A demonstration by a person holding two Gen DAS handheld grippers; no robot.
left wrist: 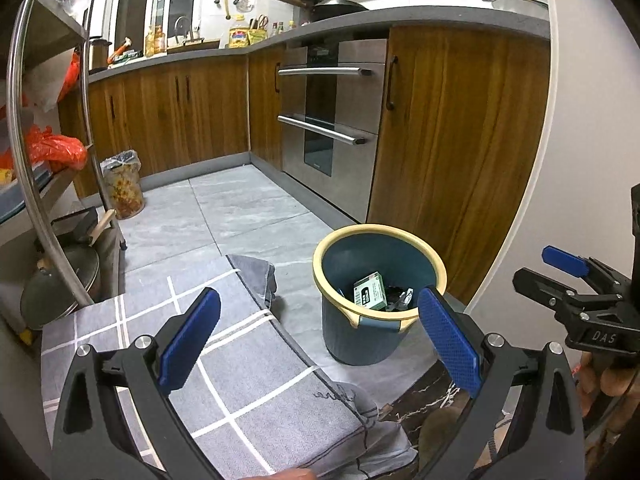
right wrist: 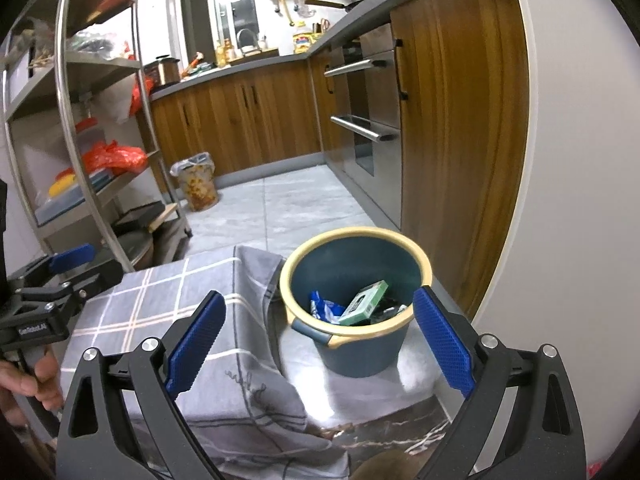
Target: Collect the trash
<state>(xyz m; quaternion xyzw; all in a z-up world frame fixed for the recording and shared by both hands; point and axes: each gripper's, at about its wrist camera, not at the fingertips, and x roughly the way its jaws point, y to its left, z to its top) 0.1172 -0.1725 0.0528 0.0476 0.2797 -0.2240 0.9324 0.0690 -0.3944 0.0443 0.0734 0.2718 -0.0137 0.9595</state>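
Right wrist view: right gripper (right wrist: pixel 316 340) gapes wide, nothing between its blue pads, and the blue waste bin (right wrist: pixel 356 312) with the cream rim sits just ahead of the jaws, a green carton (right wrist: pixel 366 298) and wrappers inside. Left gripper (left wrist: pixel 320 340) is spread wide and empty too, over the checked grey cloth (left wrist: pixel 240 380), the bin ahead by its right pad.

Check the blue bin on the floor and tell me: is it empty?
No: the right wrist view shows the bin already holding a green box and a blue and white wrapper.
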